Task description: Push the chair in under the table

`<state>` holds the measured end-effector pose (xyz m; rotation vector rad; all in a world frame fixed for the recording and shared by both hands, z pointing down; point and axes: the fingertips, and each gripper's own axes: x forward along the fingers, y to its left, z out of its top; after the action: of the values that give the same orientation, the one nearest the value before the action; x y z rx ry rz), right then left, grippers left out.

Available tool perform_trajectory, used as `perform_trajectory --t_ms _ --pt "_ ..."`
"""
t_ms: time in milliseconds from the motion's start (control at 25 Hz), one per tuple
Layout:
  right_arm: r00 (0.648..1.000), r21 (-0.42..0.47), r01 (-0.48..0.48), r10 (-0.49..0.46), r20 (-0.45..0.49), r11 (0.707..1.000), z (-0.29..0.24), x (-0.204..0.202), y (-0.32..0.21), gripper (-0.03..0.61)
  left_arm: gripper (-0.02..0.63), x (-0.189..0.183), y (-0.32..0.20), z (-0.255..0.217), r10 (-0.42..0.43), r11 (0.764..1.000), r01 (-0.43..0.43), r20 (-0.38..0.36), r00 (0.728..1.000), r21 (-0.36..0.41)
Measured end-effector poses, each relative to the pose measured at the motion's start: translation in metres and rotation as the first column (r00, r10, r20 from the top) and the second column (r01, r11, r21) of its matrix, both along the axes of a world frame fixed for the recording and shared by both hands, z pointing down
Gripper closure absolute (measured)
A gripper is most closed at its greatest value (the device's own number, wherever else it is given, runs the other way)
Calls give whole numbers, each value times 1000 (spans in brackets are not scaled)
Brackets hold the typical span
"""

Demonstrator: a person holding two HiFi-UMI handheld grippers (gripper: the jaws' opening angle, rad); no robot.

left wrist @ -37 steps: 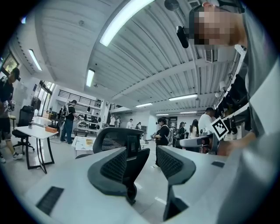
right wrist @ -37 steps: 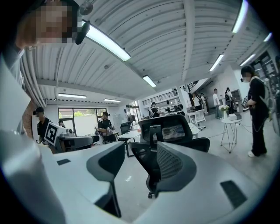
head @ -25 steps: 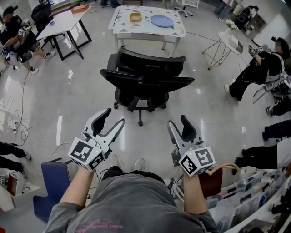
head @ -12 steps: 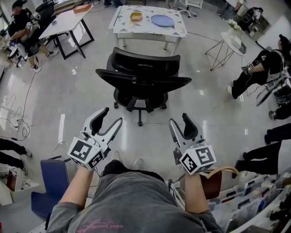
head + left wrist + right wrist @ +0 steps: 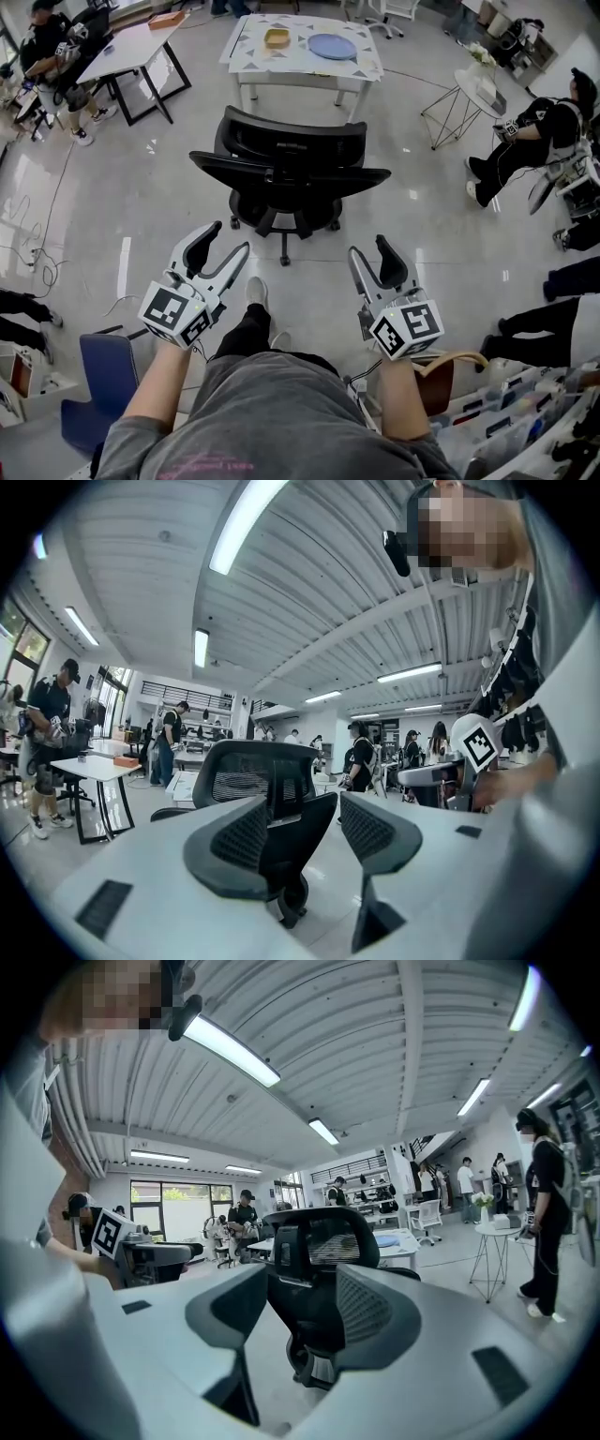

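Closer by a step, left gripper (image 5: pixel 230 238) and right gripper (image 5: pixel 368 247), jaws spread and empty, face the black mesh-backed office chair (image 5: pixel 286 169) dead ahead, neither nearer. Its backrest lies crosswise to them, short of the white patterned tabletop (image 5: pixel 305 61).

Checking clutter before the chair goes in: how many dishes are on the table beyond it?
2. A yellow bowl sits toward the left of the table, and a blue plate lies just right of it. Nothing looks hidden from the head view.

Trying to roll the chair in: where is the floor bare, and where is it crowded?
Bare floor: between the left gripper, right gripper and black chair, and between chair and white table. Crowded: seated people at both sides, bins lower right.
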<state>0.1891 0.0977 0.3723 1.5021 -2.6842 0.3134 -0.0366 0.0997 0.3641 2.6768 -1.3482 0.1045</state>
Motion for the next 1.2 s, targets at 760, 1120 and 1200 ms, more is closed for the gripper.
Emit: perform_trajectory --t_ms 760,1120,1200 --pt "989 -27 -22 18 -146 999 35 -15 -106 365 370 -33 -111 42 7 998 -5 21 1000 -64" --pt "939 -39 -55 39 -343 998 62 -21 -161 365 367 -68 -171 67 42 997 -31 172 984 -66" --pt "908 -26 -36 22 -418 999 65 -24 -170 365 367 -72 -181 70 74 997 -65 254 964 -43"
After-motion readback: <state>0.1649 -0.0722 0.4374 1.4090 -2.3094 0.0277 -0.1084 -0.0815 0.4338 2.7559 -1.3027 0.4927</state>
